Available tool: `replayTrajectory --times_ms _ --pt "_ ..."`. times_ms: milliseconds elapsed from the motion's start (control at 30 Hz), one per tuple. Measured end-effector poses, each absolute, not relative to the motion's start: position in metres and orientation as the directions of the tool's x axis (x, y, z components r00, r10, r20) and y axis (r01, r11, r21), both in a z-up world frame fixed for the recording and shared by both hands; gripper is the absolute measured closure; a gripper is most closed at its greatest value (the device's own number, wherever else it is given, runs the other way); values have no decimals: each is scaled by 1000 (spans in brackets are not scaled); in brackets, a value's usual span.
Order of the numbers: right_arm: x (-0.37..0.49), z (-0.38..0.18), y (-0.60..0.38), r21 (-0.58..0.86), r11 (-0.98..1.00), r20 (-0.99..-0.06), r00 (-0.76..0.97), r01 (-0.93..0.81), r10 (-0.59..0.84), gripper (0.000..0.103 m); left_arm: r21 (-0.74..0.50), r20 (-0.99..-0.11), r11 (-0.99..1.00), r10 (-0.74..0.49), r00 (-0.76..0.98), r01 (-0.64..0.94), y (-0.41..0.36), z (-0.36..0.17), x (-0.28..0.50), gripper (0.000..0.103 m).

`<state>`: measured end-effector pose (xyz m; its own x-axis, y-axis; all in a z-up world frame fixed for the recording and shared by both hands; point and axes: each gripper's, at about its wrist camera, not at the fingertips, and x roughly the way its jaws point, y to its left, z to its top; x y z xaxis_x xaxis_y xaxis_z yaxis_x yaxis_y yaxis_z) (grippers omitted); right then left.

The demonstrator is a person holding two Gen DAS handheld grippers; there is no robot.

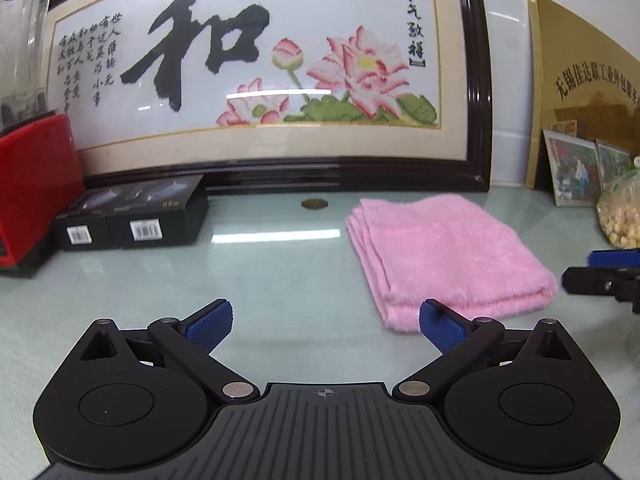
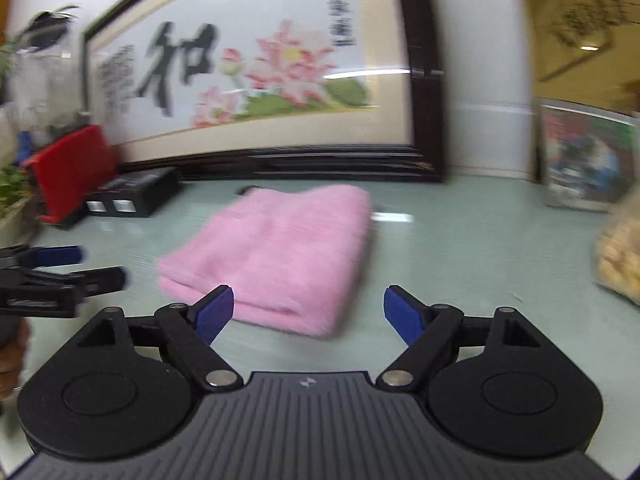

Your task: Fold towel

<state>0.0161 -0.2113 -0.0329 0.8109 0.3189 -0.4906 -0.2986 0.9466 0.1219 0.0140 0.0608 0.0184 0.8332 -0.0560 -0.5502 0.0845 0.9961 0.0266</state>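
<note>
A pink towel [image 1: 448, 256] lies folded in several layers on the pale green glass tabletop [image 1: 260, 272]. It also shows in the right wrist view [image 2: 280, 252], which is blurred. My left gripper [image 1: 324, 324] is open and empty, just in front and to the left of the towel's near corner. My right gripper [image 2: 308, 314] is open and empty, close behind the towel's near edge. The right gripper shows at the right edge of the left wrist view [image 1: 600, 272], and the left gripper at the left edge of the right wrist view [image 2: 64, 272].
A large framed lotus embroidery [image 1: 256, 72] leans on the back wall. Black boxes [image 1: 132, 216] and a red box [image 1: 32, 188] stand at the left. A coin [image 1: 315, 204] lies near the frame. Photos [image 1: 576, 168], a gold plaque [image 1: 580, 64] and a bag of nuts [image 1: 624, 216] stand at the right.
</note>
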Motion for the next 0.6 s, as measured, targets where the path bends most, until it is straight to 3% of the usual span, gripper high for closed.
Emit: replayTrajectory --times_ms 200,267,433,600 --pt "5 -51 -224 97 978 -568 797 -185 207 11 9 -608 996 -62 792 85 51 9 8 0" --pt "2 -53 -226 97 982 -573 797 -164 190 2 17 -620 997 -47 783 74 48 7 8 0" --pt "1 -53 -230 111 986 -575 801 -125 166 0 17 -647 1000 -3 763 19 48 3 11 0" --pt "4 -53 -213 -6 992 -604 792 -124 95 0 18 -653 1000 21 757 -13 43 2 9 0"
